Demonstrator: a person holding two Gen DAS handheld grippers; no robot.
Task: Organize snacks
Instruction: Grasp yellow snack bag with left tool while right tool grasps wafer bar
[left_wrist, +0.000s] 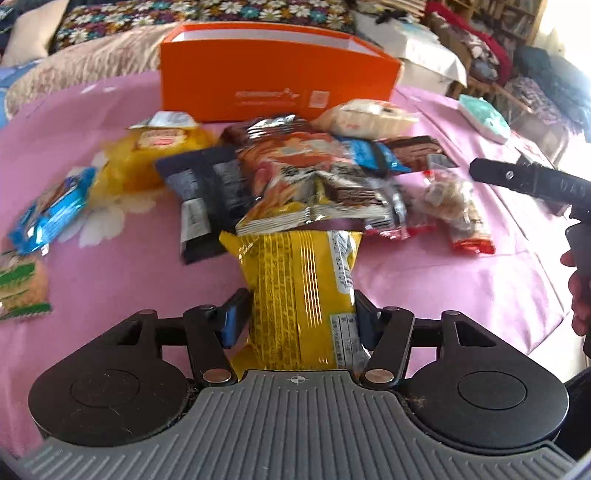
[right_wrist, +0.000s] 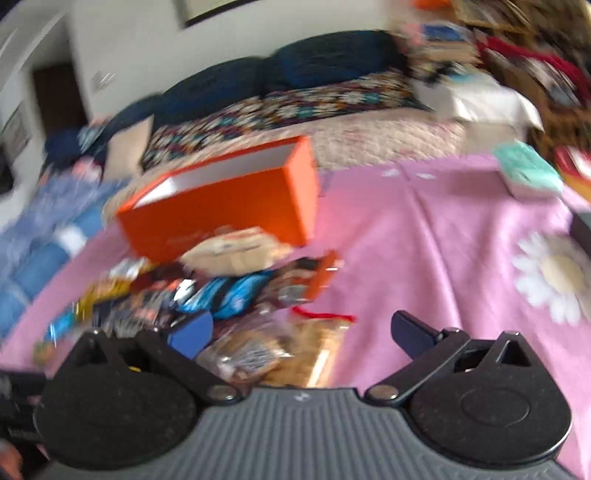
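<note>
The left gripper (left_wrist: 301, 317) squeezes a yellow snack bag (left_wrist: 301, 295) between its blue pads (left_wrist: 231, 319) — the bag lies at the near edge of the pink bedspread (left_wrist: 461, 288). More snacks (left_wrist: 295, 173) sit piled in the middle, just before the orange box (left_wrist: 277, 85) at the far edge. The right gripper (right_wrist: 299, 332) hangs wide open over a clear packet (right_wrist: 258, 354) — not touching it.

Daylight floods in from the upper right of the left wrist view, blowing that corner out to white. The pink bedspread (left_wrist: 110, 273) is evenly lit with soft shadows; foil snack wrappers (left_wrist: 295, 173) show glare. The right wrist view is heavily motion-blurred, smearing the orange box (right_wrist: 229, 206). Fisheye distortion bends both pictures' edges.
</note>
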